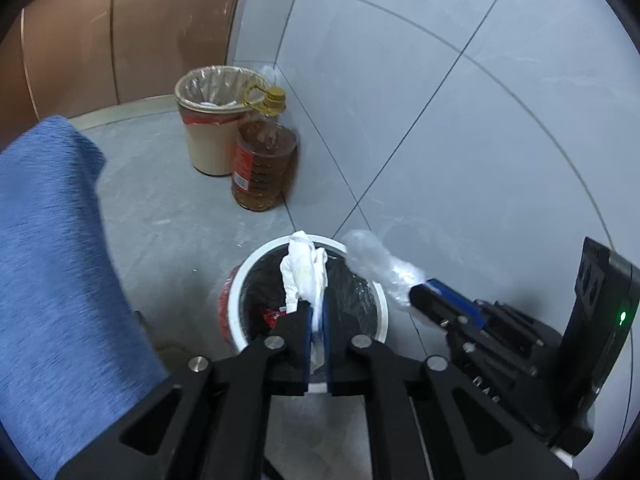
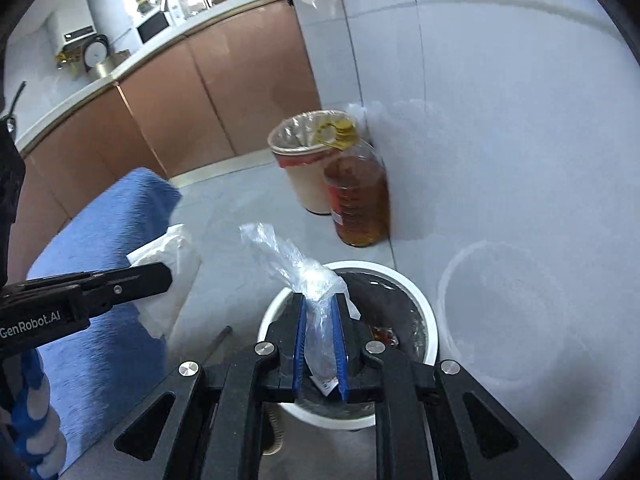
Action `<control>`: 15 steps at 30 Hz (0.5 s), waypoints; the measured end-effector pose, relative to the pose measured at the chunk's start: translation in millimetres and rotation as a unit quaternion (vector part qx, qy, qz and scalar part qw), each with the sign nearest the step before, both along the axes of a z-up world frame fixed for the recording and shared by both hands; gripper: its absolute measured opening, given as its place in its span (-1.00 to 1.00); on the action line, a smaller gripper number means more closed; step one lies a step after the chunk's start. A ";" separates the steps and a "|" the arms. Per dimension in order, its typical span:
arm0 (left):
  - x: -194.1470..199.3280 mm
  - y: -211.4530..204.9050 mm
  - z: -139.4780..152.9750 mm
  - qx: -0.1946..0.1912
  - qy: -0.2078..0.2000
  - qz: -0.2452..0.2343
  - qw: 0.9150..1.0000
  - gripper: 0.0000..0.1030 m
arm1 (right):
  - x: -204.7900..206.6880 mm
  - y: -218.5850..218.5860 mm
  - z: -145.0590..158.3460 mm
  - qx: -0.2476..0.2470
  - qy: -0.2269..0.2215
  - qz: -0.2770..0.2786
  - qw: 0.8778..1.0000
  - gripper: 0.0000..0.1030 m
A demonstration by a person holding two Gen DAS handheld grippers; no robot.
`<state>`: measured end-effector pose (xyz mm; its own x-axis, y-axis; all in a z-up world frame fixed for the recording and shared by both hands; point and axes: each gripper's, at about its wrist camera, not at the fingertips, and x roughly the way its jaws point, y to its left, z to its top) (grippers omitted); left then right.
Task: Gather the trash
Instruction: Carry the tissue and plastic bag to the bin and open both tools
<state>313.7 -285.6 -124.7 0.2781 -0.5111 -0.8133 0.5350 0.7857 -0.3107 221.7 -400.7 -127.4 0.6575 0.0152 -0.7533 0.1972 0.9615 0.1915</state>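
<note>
1. Trash in hand, two pieces: one crumpled white tissue (image 1: 305, 268) and one clear plastic bag (image 2: 304, 280).
2. Left gripper (image 1: 316, 312): jaws nearly shut, pinching the tissue's lower end. The rest stands up above the pads, over the white-rimmed bin (image 1: 256, 258).
3. Right gripper (image 2: 320, 312): jaws a narrow gap apart, clamped on the bag's bunched neck. The loose end fans out above, over the same bin.
4. Handling: both are light and soft with no stiffness, so they will not slip out by weight. The film is slick and may cling to the pads on release. The tissue may snag or tear.
5. Hold points are fine as they are, on the bunched part. Holding a loose edge would let either one pull free.
6. Count: two bins, this one and a beige lined bin (image 1: 212, 120) by the wall, and one oil jug (image 1: 264, 160) touching the beige bin.
7. Red scrap (image 2: 384, 336) inside the near bin is probably a wrapper; the view is too dark to be sure.
</note>
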 end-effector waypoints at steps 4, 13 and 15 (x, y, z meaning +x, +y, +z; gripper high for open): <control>8.8 -10.5 -15.9 -0.011 0.028 -0.006 1.000 -0.89 | 9.3 -7.9 -17.2 -0.006 0.018 -0.008 1.000 -0.63; 3.5 -7.6 -13.6 -0.024 0.038 -0.002 0.999 -0.86 | 0.3 -8.8 -20.4 -0.010 0.023 -0.018 1.000 -0.37; 0.7 -6.6 -8.4 -0.029 0.037 -0.003 0.999 -0.80 | -0.3 -7.5 -16.6 -0.011 0.019 -0.020 1.000 -0.35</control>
